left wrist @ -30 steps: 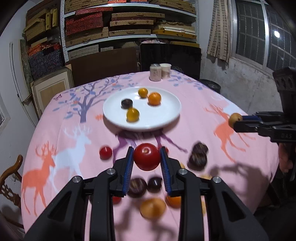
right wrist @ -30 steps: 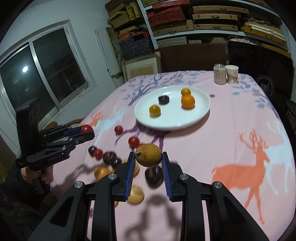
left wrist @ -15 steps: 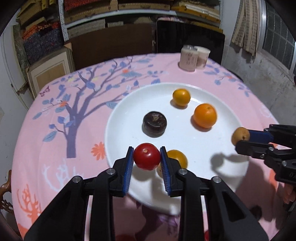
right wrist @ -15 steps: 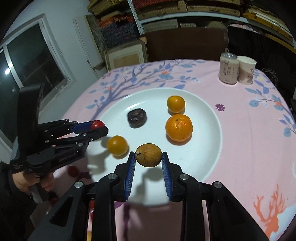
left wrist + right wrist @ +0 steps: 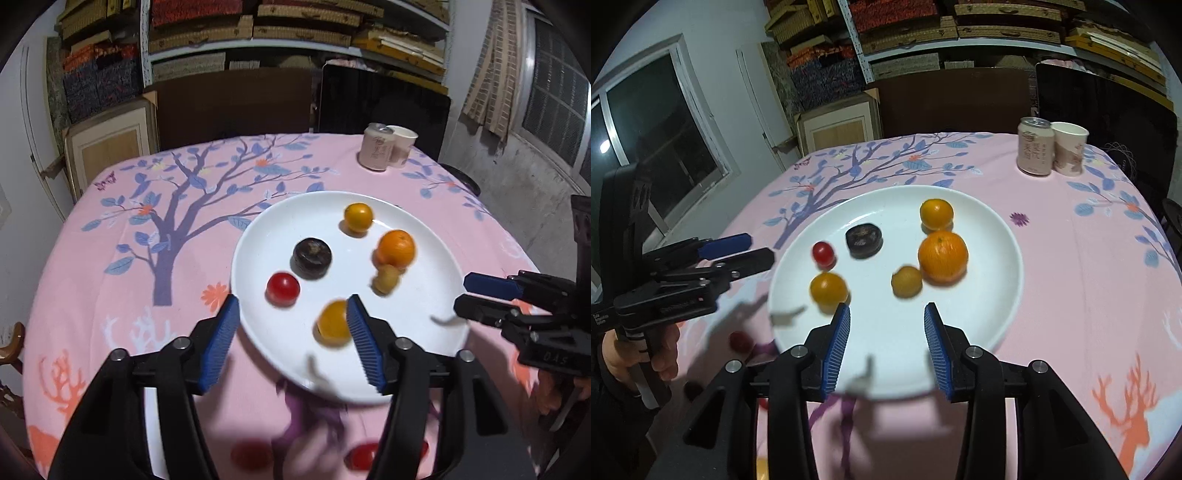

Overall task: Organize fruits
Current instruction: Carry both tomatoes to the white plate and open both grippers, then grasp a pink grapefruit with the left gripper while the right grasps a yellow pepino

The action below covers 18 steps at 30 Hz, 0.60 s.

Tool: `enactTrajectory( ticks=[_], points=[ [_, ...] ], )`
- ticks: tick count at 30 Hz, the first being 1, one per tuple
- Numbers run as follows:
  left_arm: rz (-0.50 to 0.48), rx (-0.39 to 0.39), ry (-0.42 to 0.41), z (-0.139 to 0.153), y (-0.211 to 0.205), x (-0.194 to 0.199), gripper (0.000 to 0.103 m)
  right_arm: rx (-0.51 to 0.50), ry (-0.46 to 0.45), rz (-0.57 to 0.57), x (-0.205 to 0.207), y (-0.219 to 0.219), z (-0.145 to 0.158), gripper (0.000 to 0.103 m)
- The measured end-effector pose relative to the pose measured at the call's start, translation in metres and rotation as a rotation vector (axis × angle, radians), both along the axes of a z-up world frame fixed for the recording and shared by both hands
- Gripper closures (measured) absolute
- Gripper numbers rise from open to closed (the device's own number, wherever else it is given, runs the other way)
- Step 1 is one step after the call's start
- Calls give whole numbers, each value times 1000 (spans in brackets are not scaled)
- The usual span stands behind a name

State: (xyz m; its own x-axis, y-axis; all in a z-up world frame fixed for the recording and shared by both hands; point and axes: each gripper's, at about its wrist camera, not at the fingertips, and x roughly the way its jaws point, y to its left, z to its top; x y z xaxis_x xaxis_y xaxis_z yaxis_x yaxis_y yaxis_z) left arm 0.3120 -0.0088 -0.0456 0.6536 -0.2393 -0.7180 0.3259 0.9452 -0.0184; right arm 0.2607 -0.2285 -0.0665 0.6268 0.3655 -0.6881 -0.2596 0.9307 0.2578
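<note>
- Left gripper (image 5: 293,341), blue-padded jaws just opened, empty: small red tomato (image 5: 282,289) freed at the round white plate's (image 5: 424,384) 9 o'clock.
- Right gripper (image 5: 886,345), jaws likewise parting: tan-brown round fruit (image 5: 907,281) rests centrally, touching the large orange (image 5: 942,256).
- More fruit waits on the pink cloth (image 5: 1071,258).

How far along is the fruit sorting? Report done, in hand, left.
Done: six fruits lie on the white plate, including the red tomato and the brown fruit. In hand: nothing; the left gripper and the right gripper have just been opening, with nothing gripped between their fingers. Left: at least two red fruits on the pink tablecloth near the plate's front edge.
</note>
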Motion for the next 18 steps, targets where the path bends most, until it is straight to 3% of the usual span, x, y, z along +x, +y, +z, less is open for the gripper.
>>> enactTrajectory(
  ticks=[1,2,6,11,15,18],
  points=[
    [-1,7,-22,5,3,-16,23,7,0,-5,-16,-4,2,58],
    [-8,9,-46,9,6,-38,20,9,0,-10,-31,-8,2,57],
    [-60,41,-62,8,13,-113,19,11,6,-11,-91,-16,-3,57],
    [-113,100,-55,-19,19,-198,19,38,26,-18,-155,-16,-20,53],
    [-116,150,-42,-44,21,-239,19,50,46,-5,-189,-8,-36,53],
    [-84,150,-21,-57,25,-246,19,58,60,-2,-202,-4,-40,53]
  ],
)
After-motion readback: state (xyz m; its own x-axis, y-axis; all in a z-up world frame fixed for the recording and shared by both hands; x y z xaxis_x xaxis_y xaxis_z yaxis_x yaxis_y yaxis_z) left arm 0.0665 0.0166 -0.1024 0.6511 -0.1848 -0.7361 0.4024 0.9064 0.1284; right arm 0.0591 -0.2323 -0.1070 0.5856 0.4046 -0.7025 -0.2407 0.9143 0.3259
